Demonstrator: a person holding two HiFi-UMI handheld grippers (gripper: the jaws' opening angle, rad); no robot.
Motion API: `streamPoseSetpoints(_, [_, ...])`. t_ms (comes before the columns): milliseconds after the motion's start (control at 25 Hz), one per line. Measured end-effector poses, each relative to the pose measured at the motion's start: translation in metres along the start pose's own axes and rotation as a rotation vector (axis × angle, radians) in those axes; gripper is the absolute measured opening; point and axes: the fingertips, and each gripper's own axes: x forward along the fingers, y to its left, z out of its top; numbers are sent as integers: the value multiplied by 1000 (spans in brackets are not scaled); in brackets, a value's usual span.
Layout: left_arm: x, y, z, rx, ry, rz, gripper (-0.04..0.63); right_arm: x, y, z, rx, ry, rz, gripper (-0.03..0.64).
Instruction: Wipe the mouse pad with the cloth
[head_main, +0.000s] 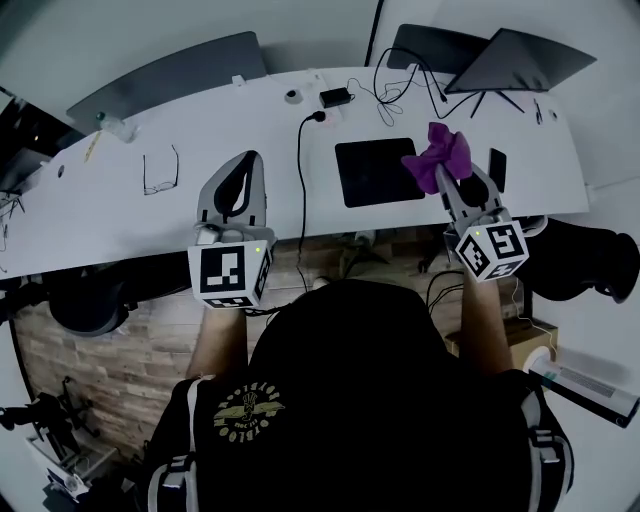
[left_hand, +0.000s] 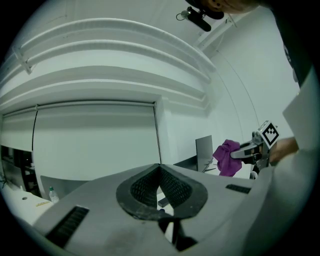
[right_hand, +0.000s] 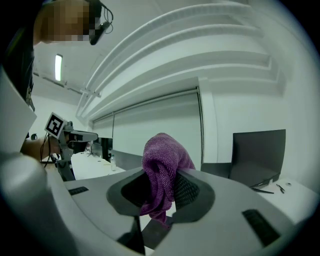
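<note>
I'm holding the purple cloth clamped in the right gripper's jaws, seemingly raised over the mouse pad's right edge on the counter. The left gripper is hovering, jaws together, empty. Wiping isn't begun; next I'm needing to lower the cloth onto the pad.

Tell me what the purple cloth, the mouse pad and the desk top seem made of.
Purple cloth: soft textile, likely microfibre; a fine nubby weave shows and it bunches in folds.
Mouse pad: matte black, flat, glare-free; probably fabric-topped foam, though its texture is too small to see.
Desk top: smooth white, probably laminate.
</note>
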Motion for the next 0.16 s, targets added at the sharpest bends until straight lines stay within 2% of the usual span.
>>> streamPoseSetpoints(160, [-1, -4, -1, -8, 1, -10, 2, -5, 3, 2, -7, 4, 2, 109])
